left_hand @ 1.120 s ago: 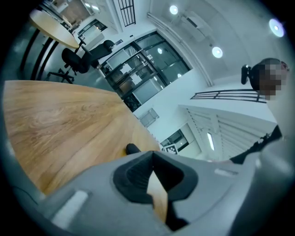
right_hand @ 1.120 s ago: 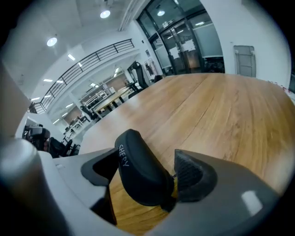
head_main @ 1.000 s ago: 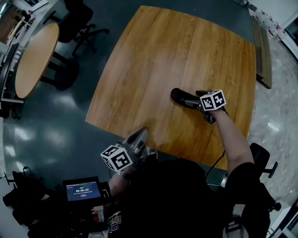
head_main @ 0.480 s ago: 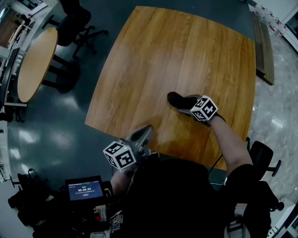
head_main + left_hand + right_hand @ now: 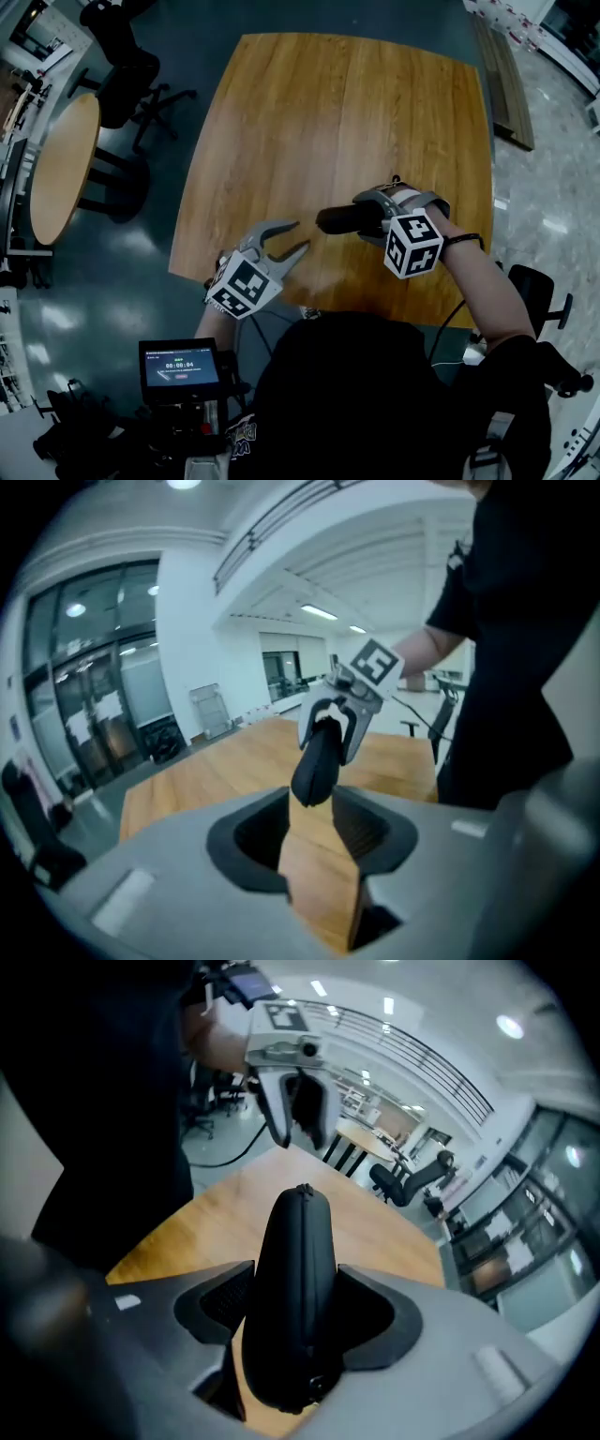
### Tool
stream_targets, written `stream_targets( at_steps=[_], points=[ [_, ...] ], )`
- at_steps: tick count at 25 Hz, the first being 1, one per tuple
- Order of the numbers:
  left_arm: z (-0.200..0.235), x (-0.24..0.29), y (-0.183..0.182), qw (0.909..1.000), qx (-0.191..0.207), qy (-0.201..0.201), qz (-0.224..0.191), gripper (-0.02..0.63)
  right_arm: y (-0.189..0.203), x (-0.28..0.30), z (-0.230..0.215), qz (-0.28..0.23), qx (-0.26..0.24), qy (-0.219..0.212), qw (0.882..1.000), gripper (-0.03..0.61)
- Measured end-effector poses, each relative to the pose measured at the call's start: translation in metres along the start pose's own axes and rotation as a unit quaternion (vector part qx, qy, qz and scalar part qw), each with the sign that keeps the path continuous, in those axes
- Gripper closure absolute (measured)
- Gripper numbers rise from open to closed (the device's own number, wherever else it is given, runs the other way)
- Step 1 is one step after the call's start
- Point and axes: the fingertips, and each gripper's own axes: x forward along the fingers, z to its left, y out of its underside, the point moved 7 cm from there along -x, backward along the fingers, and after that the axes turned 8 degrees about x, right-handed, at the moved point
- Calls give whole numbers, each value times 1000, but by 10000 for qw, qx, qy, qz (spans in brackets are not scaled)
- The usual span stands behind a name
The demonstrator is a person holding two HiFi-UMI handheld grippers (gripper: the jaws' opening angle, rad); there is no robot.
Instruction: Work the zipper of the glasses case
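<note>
1 glasses case (image 5: 337,219): my right gripper (image 5: 367,217) jaws clamp it aloft, presenting zipper (image 5: 302,1232); left gripper (image 5: 296,236) jaws just opened, empty.

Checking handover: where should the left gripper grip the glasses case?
Probably the free end of the glasses case, end-on from the left: the right gripper, just closed, clamps the other, and the left gripper, just opened, empty, faces that narrow tip.

A wooden table (image 5: 347,122) stands near a round table (image 5: 61,169), an office chair (image 5: 127,70) and a lit screen (image 5: 180,366).
</note>
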Motion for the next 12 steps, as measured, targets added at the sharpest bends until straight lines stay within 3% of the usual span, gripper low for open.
stream_targets(
  at_steps=[3, 6, 9, 12],
  points=[
    [-3, 29, -31, 9943, 931, 418, 303, 408, -19, -17, 4, 471, -875, 177, 9949, 298],
    [-17, 55, -52, 9818, 1622, 757, 637, 367, -34, -26, 9, 721, -1215, 234, 9897, 299],
    [-26, 72, -56, 9723, 1942, 851, 985, 330, -45, -32, 14, 820, -1290, 271, 9879, 302],
    [-28, 75, -59, 9756, 1865, 707, 920, 336, -49, -37, 16, 949, -1395, 368, 9850, 305]
  ],
)
